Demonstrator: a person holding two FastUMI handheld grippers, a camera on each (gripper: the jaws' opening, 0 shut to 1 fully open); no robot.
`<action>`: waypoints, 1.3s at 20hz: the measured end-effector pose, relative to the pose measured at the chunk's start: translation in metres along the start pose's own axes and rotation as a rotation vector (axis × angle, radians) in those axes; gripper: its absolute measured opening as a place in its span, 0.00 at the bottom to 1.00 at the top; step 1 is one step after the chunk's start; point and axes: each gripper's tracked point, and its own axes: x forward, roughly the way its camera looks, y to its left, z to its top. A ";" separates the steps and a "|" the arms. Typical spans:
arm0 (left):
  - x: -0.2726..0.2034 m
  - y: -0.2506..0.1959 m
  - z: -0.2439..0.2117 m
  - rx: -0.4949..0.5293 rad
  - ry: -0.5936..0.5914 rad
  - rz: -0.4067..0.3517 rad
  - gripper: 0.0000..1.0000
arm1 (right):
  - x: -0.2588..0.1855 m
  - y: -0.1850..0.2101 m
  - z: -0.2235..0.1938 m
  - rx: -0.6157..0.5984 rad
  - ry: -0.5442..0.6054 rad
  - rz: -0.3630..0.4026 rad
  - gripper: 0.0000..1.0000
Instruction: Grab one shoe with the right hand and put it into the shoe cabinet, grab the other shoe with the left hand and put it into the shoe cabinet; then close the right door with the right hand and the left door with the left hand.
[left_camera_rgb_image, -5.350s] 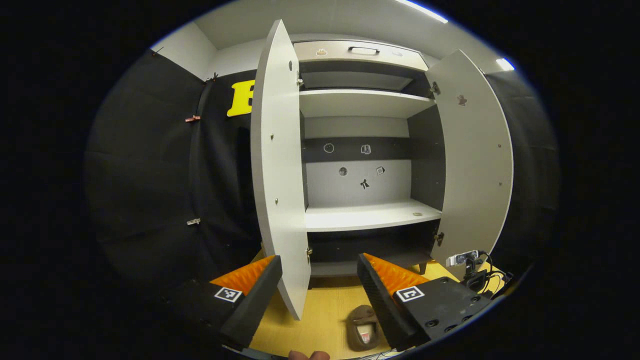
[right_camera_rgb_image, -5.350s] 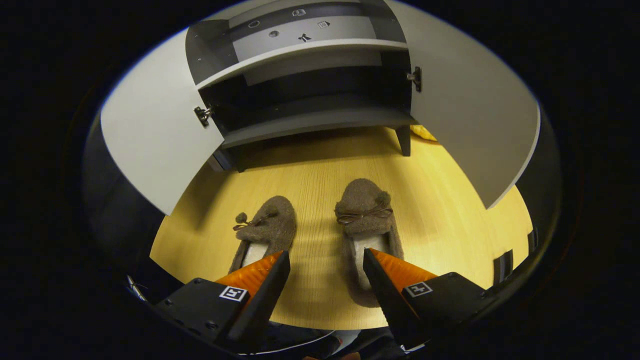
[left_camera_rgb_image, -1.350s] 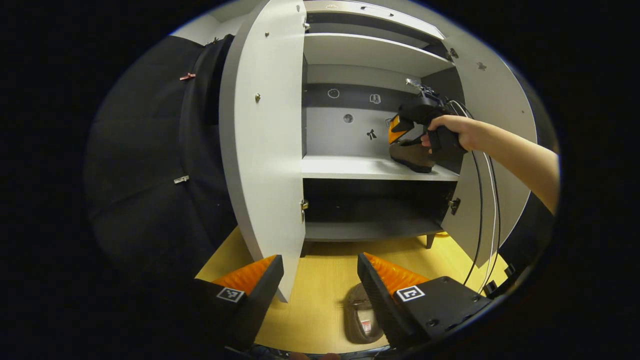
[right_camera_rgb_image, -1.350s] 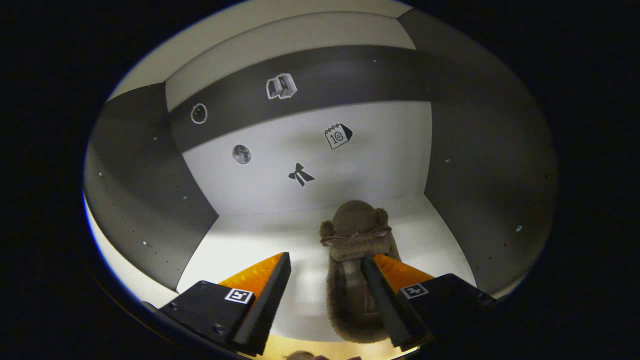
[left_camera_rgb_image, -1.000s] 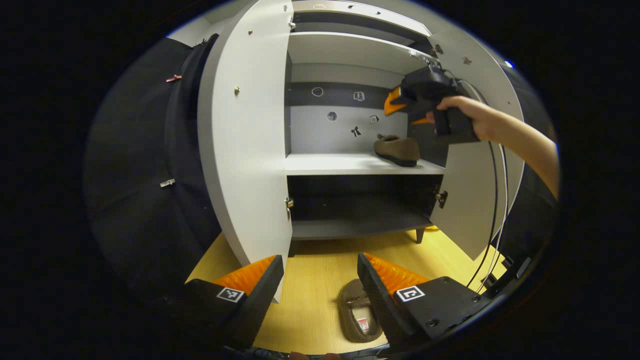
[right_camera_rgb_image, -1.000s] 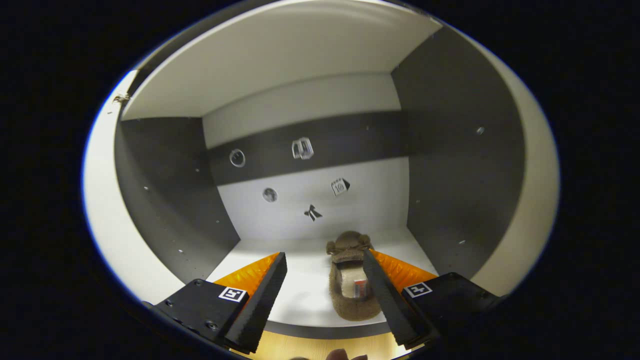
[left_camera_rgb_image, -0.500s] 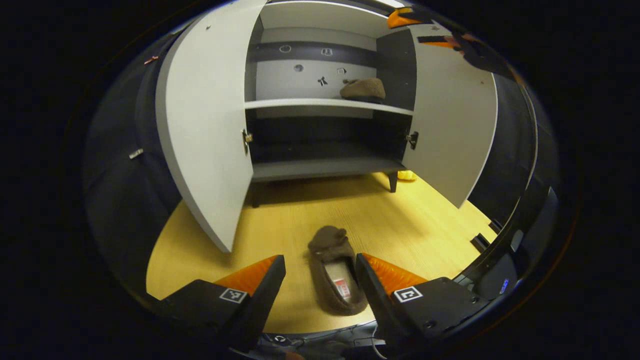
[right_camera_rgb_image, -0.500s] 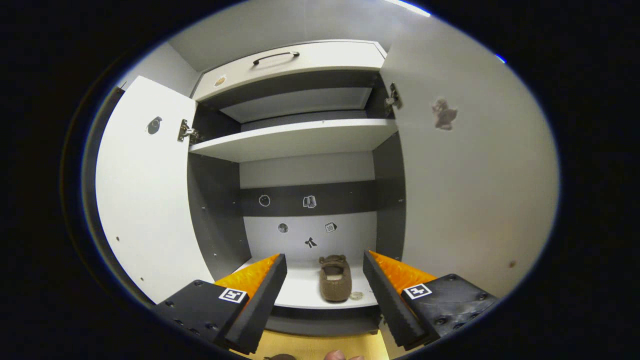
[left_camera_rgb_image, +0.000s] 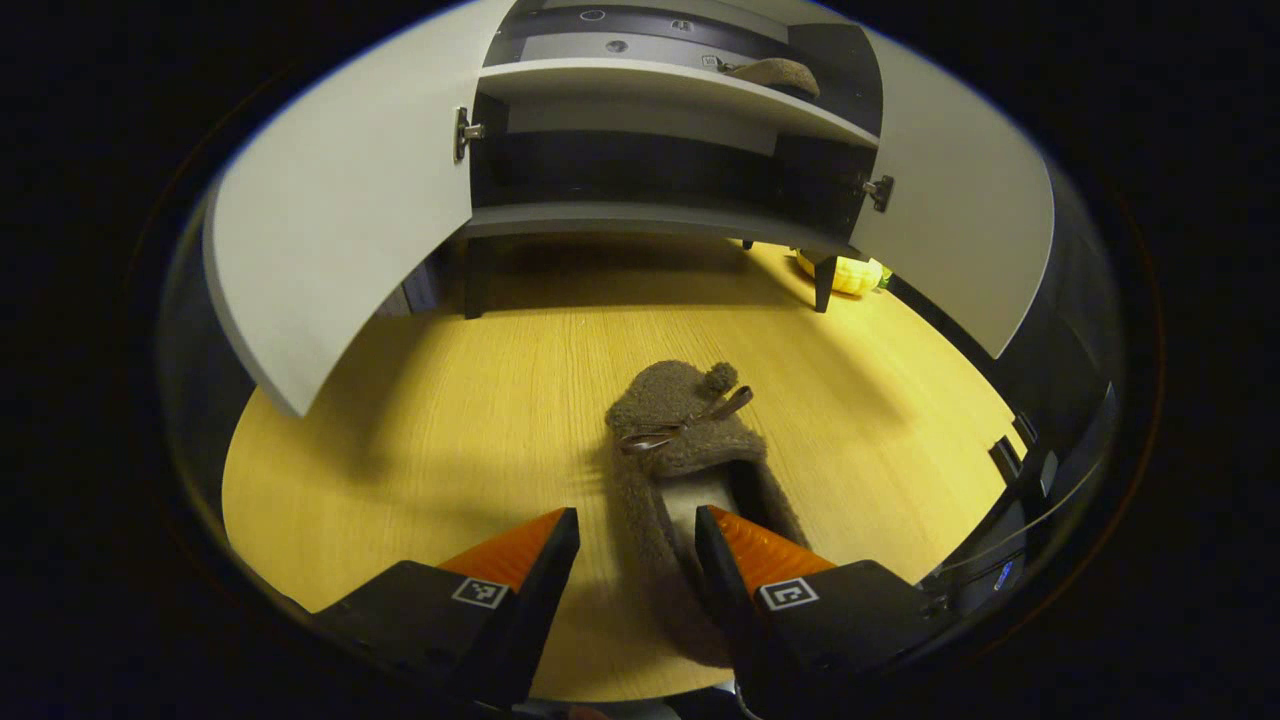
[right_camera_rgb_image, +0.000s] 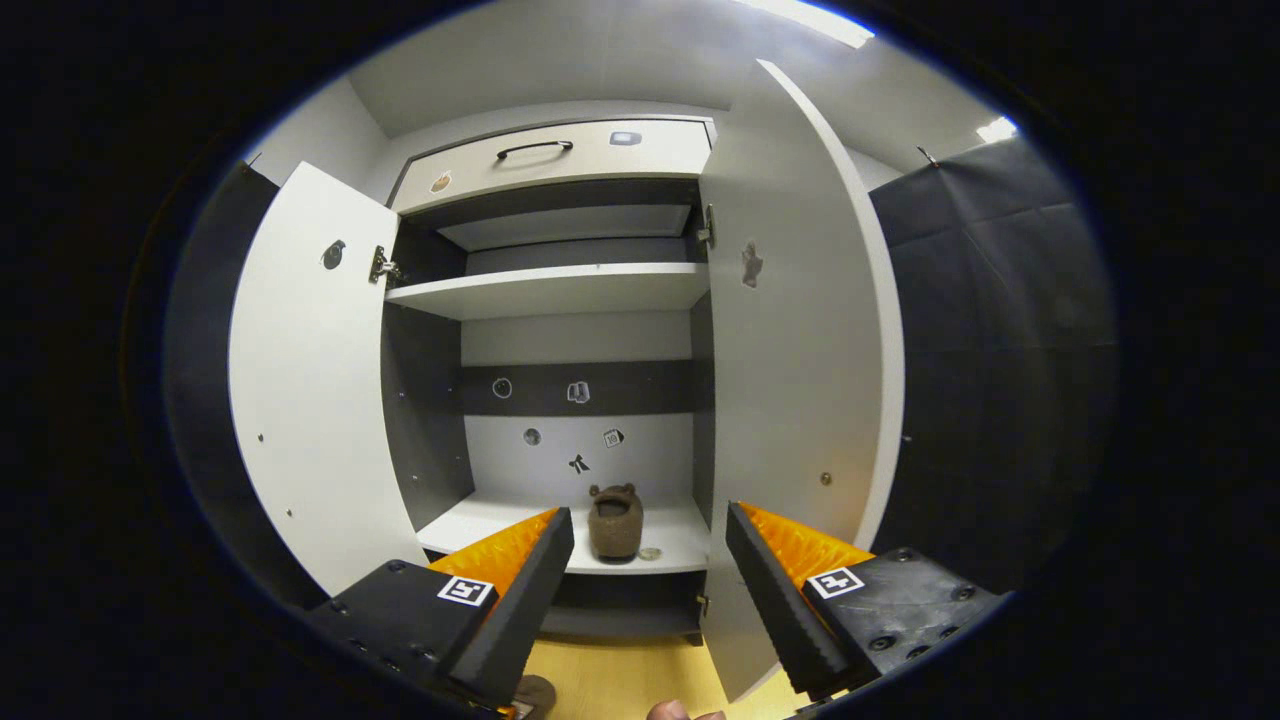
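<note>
- Shoe (left_camera_rgb_image: 690, 470): lay lower centre on floor (left_camera_rgb_image: 400, 440), heel wall between apart left gripper (left_camera_rgb_image: 628, 545) fingers, unclamped.
- Risk: soft wall could slip if pinched shallowly.
- Right gripper (right_camera_rgb_image: 650, 560): apart, empty; other shoe (right_camera_rgb_image: 614, 520) shelved.

One fuzzy brown shoe (left_camera_rgb_image: 690, 470) on floor, other shoe (right_camera_rgb_image: 614, 520) shelved in cabinet (right_camera_rgb_image: 560, 290)

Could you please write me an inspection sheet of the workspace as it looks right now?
Surface: yellow wood-look floor.
Job's things: one brown shoe on floor; other shoe on cabinet shelf; left door and right door open.
Clutter: yellow object by a cabinet leg.
Grippers: left gripper open, low over the floor shoe, one finger in its opening; right gripper open, facing the cabinet.
Cables: nothing seen.
Surroundings: black cloth wall, drawer on top.
</note>
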 end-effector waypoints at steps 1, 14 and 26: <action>0.009 0.001 0.002 0.011 -0.021 0.005 0.75 | -0.005 -0.009 -0.003 -0.017 0.004 -0.020 0.98; 0.013 -0.008 0.053 0.078 -0.108 0.047 0.09 | -0.033 -0.076 -0.011 -0.011 0.026 -0.119 0.98; -0.128 -0.022 0.225 -0.003 -0.179 0.184 0.07 | -0.037 -0.115 -0.020 0.039 0.058 -0.084 0.98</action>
